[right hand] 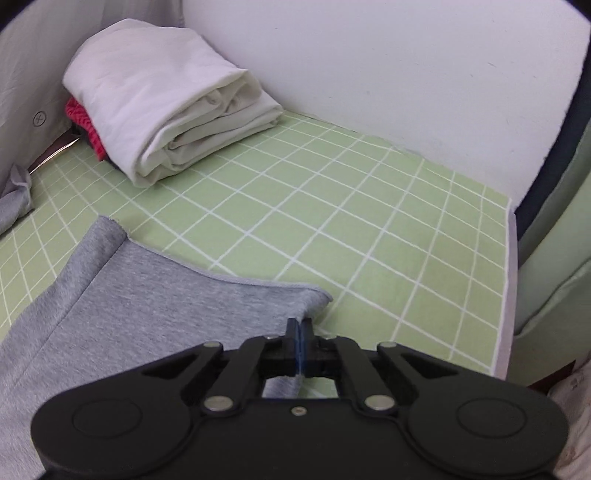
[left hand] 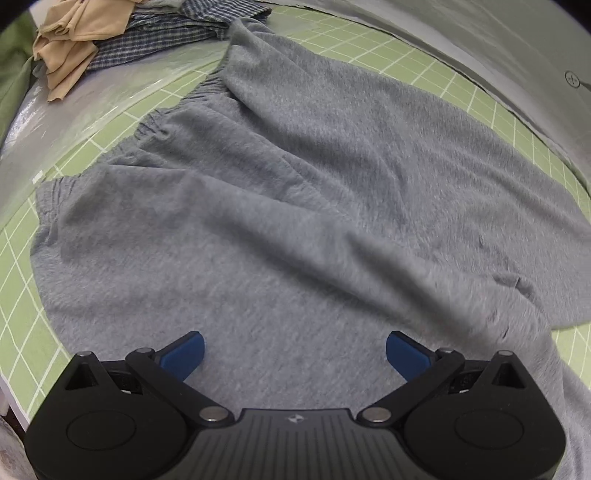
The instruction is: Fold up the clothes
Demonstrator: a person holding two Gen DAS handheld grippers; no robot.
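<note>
The left gripper [left hand: 294, 349] is spread wide, its 2 blue fingers [left hand: 184, 354] well apart and holding nothing, hovering over the grey shorts [left hand: 295, 192] that lie spread across the green checked cloth [left hand: 436, 70]. The right gripper [right hand: 300, 328] is pressed closed, pinching the near edge of the grey shorts [right hand: 155, 295] by a hem corner. A folded white garment [right hand: 166, 96] sits far left on the cloth, over a red one [right hand: 83, 125]. A beige and plaid pile [left hand: 122, 33] lies far left.

Grey garment [left hand: 295, 206], green white-gridded cloth [right hand: 369, 229], white bundle [right hand: 166, 96], blue-checked shirt [left hand: 159, 37].
</note>
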